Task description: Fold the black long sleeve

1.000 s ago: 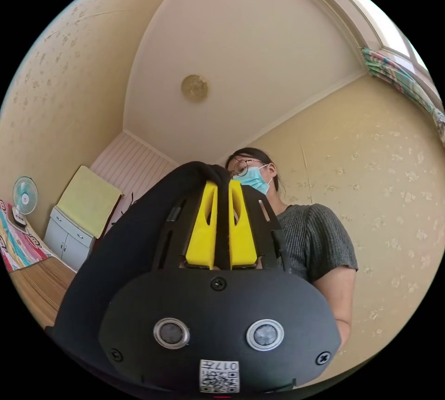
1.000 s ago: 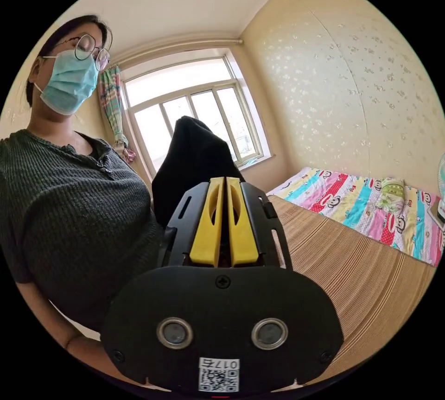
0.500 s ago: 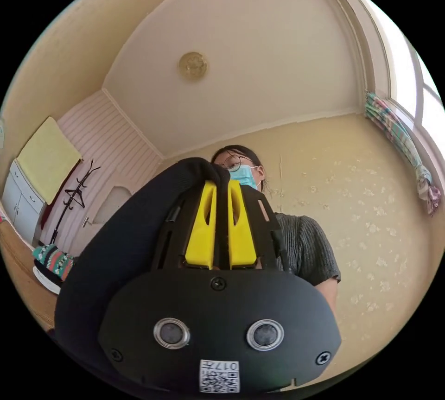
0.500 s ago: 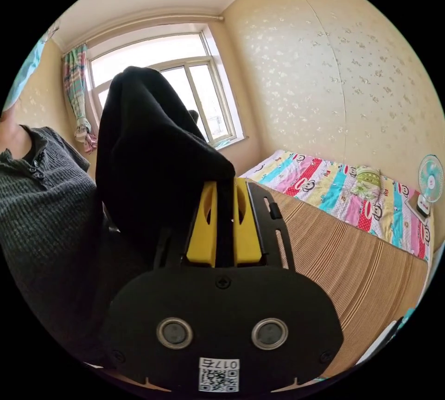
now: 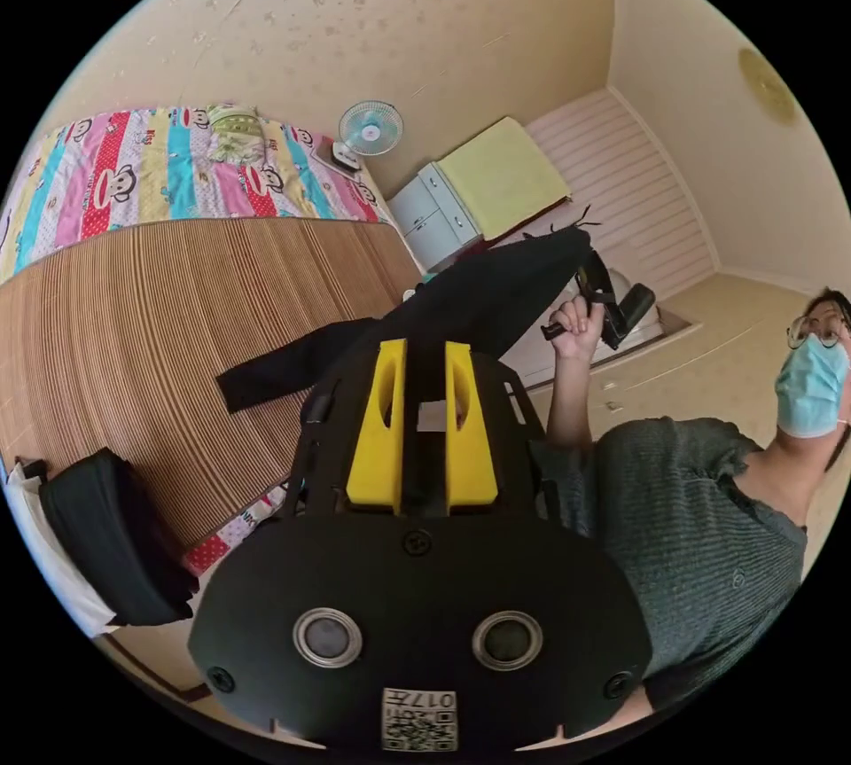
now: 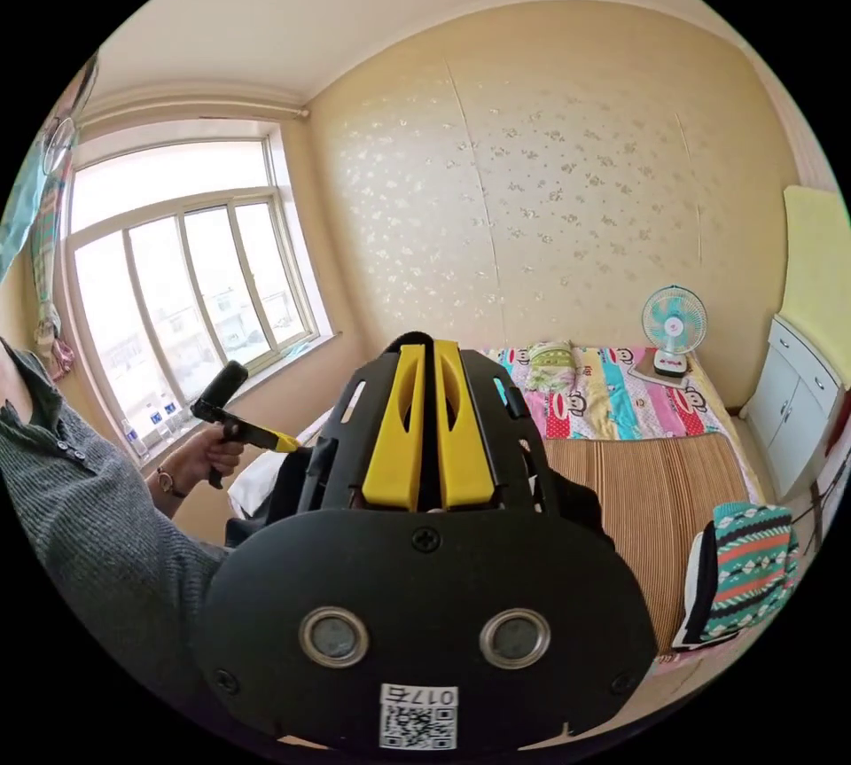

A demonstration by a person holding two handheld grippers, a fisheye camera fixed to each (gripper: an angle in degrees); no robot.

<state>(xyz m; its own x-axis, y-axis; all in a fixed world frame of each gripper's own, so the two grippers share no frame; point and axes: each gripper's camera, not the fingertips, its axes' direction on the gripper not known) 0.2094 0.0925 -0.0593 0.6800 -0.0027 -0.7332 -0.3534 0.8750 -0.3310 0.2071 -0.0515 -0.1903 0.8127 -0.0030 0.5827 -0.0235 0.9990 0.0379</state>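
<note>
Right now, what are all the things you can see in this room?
black long sleeve: one, black, hanging over the mat
mat: one, brown striped, on the bed
sheet: one, many-coloured, at the mat's far end
fan: one, white and teal, at the bed's corner
cabinet: one, pale, beside the bed
yellow cloth: one, above the cabinet
patterned bundle: one, teal and red, at the bed's edge
window: one, pale frame, side wall
person: one, grey top
left gripper: yellow jaws apart, near the black long sleeve
right gripper: yellow jaws closed on the black long sleeve
</note>
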